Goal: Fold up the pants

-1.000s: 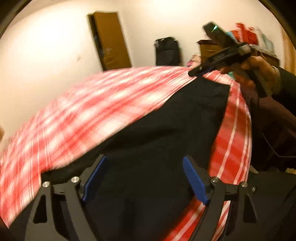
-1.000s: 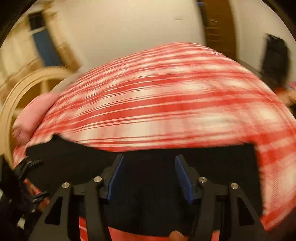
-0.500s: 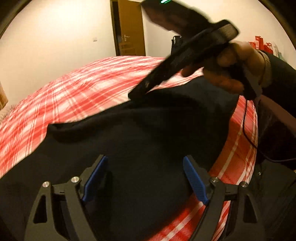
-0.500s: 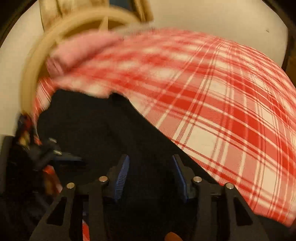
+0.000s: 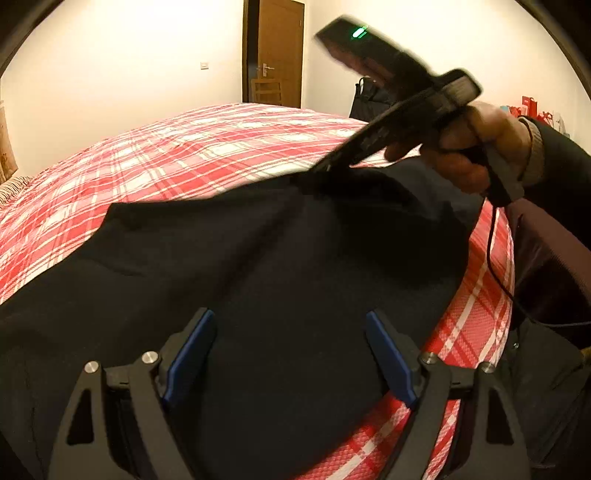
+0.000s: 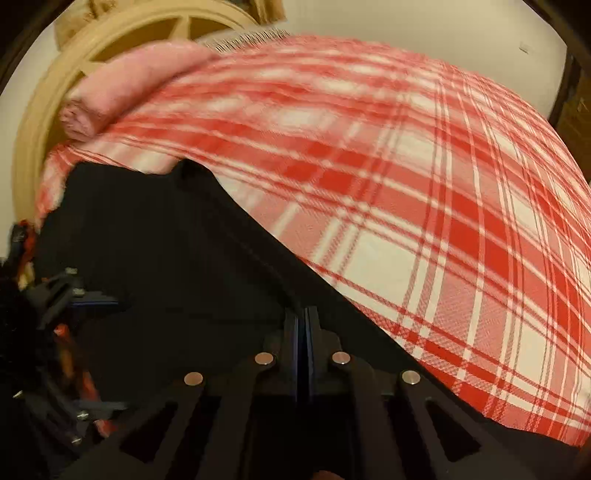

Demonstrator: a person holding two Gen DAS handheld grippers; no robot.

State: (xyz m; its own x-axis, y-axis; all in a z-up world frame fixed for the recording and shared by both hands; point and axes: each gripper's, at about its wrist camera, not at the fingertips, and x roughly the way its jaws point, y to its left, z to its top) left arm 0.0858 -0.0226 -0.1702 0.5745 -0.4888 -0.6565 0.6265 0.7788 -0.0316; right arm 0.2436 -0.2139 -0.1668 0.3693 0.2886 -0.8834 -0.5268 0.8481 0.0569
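The right gripper (image 6: pixel 301 325) has its blue-lined fingers pressed together with only a thin dark seam between them; they sit on the far edge of the black pants (image 5: pixel 295 280), and in the left wrist view its tip (image 5: pixel 325 168) meets a raised peak of that cloth, so it appears to be pinching the fabric, though motion blur there softens the contact. A person's hand (image 5: pixel 476 147) wraps its handle, a dark sleeve (image 5: pixel 561 173) behind it, a green light (image 5: pixel 360 33) glowing on the body above, and a thin black cable (image 5: pixel 493 258) trailing down past the bed's near right edge. The left gripper (image 5: pixel 290 350) is spread wide, its two blue pads well apart and nothing between them; whether it hovers over the pants or touches them cannot be told. The pants lie along the near edge of the bed, spread in a broad dark sheet over the red-and-white plaid cover (image 6: pixel 424 206), their far border running diagonally across it. A pink rolled cloth (image 6: pixel 125 88) lies at the head end beside a curved pale wooden headboard (image 6: pixel 33 133). Beyond the far edge of the bed stand a brown door (image 5: pixel 280 51), a dark bag (image 5: pixel 369 99) against the wall and some red items (image 5: pixel 532 107) at the right.
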